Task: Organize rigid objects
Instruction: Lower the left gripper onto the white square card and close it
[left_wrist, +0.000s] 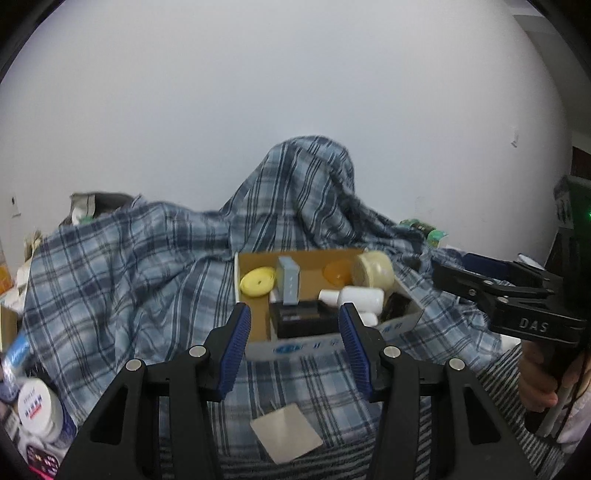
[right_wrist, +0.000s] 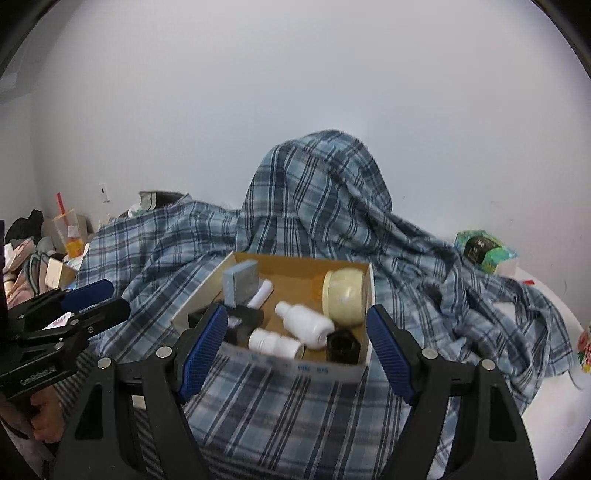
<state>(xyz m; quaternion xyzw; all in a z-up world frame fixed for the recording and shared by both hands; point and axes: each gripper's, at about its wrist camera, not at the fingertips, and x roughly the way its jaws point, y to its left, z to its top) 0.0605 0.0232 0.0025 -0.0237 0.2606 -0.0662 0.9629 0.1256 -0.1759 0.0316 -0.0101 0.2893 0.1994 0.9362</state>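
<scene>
Behind the cardboard box (right_wrist: 364, 363), a plaid cloth (right_wrist: 317, 192) is heaping up over something hidden and spilling around every side, so the box is sitting on soft, uneven folds and could tip if nudged. Inside it, the cream jar (right_wrist: 343, 295), grey block (right_wrist: 240, 280), white bottles (right_wrist: 306, 321) and black pieces are lying loosely, likely to roll. Before the box, a flat grey card (left_wrist: 286, 435) is lying on the cloth, thin and hard to pinch. Both claws are hanging empty before the box: left claw (left_wrist: 293, 349) narrower, right claw (right_wrist: 295, 350) wider.
</scene>
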